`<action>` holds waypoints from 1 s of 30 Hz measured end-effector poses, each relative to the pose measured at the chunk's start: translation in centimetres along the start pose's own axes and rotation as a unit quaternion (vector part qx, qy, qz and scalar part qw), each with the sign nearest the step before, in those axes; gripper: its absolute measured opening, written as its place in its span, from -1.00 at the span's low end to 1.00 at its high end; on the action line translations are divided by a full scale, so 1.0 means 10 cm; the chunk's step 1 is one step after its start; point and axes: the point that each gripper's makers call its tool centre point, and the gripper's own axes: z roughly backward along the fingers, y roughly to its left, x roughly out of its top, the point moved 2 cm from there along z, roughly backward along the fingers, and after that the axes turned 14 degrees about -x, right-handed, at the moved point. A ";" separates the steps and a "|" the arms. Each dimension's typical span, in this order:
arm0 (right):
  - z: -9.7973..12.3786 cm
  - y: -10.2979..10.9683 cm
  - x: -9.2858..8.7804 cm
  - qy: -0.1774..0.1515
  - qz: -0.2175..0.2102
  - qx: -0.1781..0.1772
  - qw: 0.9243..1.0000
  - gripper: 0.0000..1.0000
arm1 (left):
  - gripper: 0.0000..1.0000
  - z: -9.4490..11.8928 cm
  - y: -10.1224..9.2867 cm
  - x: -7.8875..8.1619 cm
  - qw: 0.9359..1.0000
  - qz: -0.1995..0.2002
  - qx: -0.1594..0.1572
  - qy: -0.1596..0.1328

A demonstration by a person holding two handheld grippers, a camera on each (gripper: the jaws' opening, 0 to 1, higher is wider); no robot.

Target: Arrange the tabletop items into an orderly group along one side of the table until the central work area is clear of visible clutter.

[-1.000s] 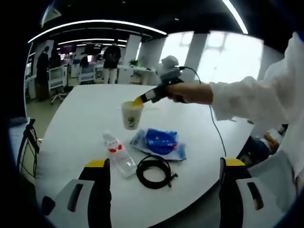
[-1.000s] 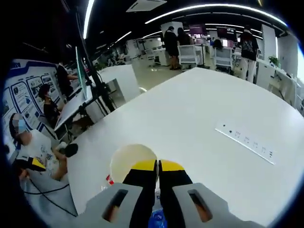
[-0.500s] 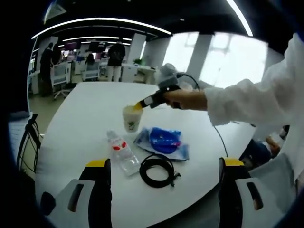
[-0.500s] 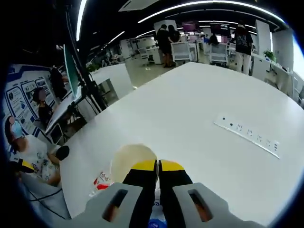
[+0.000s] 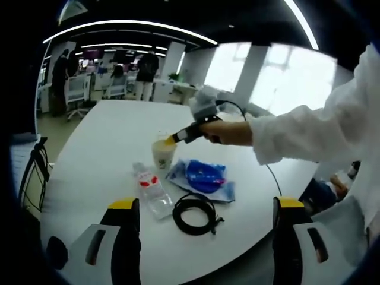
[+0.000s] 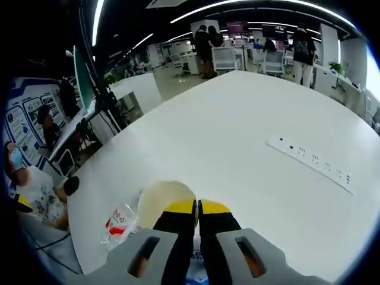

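Rising from the bottom of the left gripper view, the left gripper (image 5: 202,208) has its two yellow-tipped jaws spread wide apart with nothing between them. Just beyond, at about 12 o'clock from the jaw gap, a coiled black cable (image 5: 193,214) lies flat on the white table (image 5: 101,148). Touching the coil at its 10 o'clock side is a clear plastic bottle (image 5: 151,190) with a red label, lying on its side. At 1 o'clock from the coil sits a blue item in a clear bag (image 5: 202,178), flat on the table and just beside the bottle. Farther on, at 11 o'clock from the bag, a paper cup (image 5: 162,153) stands upright; whether its base touches the table cannot be told. The right gripper (image 5: 172,140) reaches in from 3 o'clock, held by a hand (image 5: 222,132) in a white sleeve, and its yellow tips are pinched on the cup's rim.

In the right gripper view, the right gripper (image 6: 198,208) has its jaws pressed nearly together at 6 o'clock, clamped on the rim of the paper cup (image 6: 163,200), whose pale open mouth shows at 10 o'clock from the tips. The plastic bottle (image 6: 119,222) lies at 9 o'clock from the cup. Well beyond, at 2 o'clock, a white power strip (image 6: 312,163) lies on the table. Far off, people stand among desks.
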 end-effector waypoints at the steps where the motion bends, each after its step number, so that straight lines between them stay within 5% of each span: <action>1: 0.00 0.00 0.00 0.001 0.001 -0.001 1.000 -1.00 | 0.81 0.00 0.00 0.00 1.000 0.001 -0.001 -0.001; 17: 0.01 0.02 -0.13 0.003 -0.012 -0.001 1.000 -1.00 | 0.80 -0.01 -0.01 -0.02 1.000 0.001 -0.003 0.004; 30: 0.02 0.06 -0.16 0.005 0.037 0.004 0.999 -0.89 | 0.80 -0.03 -0.01 -0.03 1.000 0.006 -0.006 0.007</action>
